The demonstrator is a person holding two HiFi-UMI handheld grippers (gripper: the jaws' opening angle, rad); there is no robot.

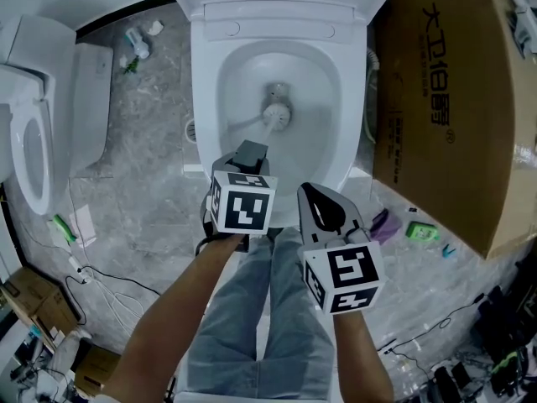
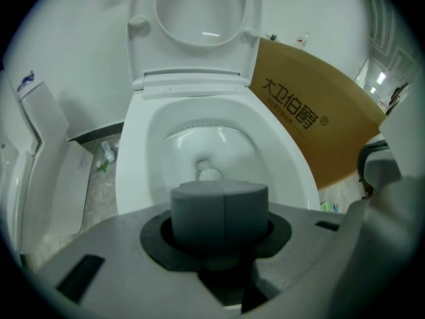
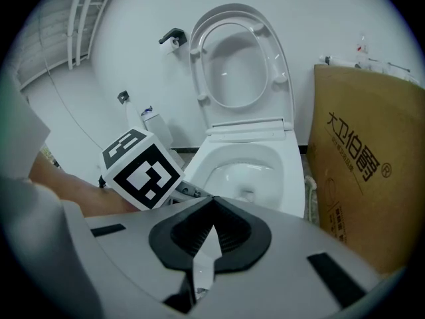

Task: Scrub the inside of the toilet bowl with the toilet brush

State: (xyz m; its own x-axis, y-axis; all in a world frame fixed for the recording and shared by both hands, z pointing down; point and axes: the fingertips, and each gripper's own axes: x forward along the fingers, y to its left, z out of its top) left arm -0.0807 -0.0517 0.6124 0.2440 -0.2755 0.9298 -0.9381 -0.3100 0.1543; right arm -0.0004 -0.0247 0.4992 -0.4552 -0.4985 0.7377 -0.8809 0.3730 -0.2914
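Presently the left gripper (image 1: pixel 248 159) clamps the grey handle top of the brush (image 1: pixel 276 114), whose head sits low in the bowl (image 1: pixel 239 74); the brush is judged light, stiff-shafted, springy-bristled and probably wet, so this high hold suits; the right gripper (image 3: pixel 207 234) is closed, empty.

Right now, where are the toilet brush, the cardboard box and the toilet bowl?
toilet brush (image 1: pixel 277 114), head view, on its bristle head at the drain.
cardboard box (image 1: pixel 478 149), head view, on its plain brown face.
toilet bowl (image 1: pixel 205 99), head view, on the left side of its white rim.
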